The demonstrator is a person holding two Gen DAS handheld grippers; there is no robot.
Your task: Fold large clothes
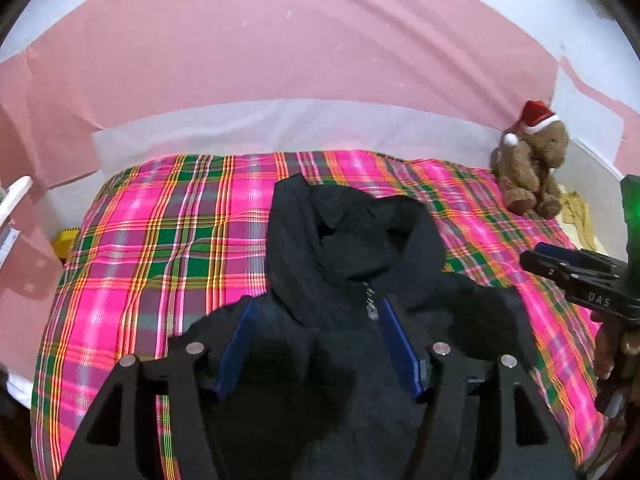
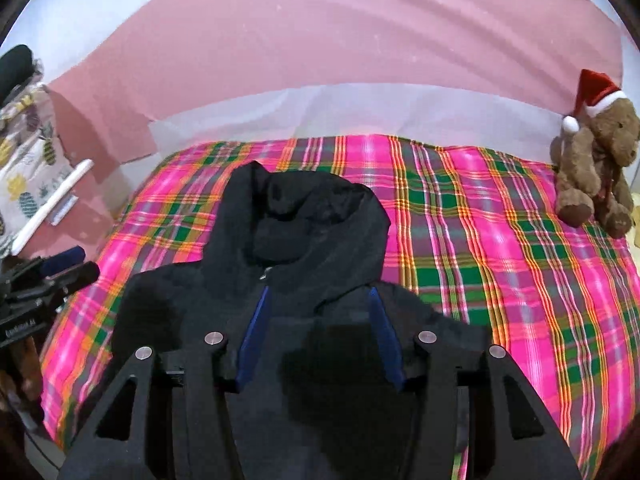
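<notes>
A black hooded jacket (image 1: 352,248) lies on a pink plaid bedspread (image 1: 152,240), hood toward the far wall, zipper up. It also shows in the right wrist view (image 2: 304,232). My left gripper (image 1: 318,308) is open above the jacket's chest, its blue fingers (image 1: 240,340) spread either side of the zipper pull. My right gripper (image 2: 318,296) is open above the jacket below the hood, blue fingers (image 2: 384,340) apart. The right gripper also shows at the right edge of the left wrist view (image 1: 532,258). The left gripper shows at the left edge of the right wrist view (image 2: 86,262).
A brown teddy bear with a Santa hat (image 1: 532,164) sits at the bed's far right corner, also in the right wrist view (image 2: 596,164). A pink sheet (image 1: 280,52) covers the wall behind. Patterned cloth and a white rod (image 2: 52,200) lie left of the bed.
</notes>
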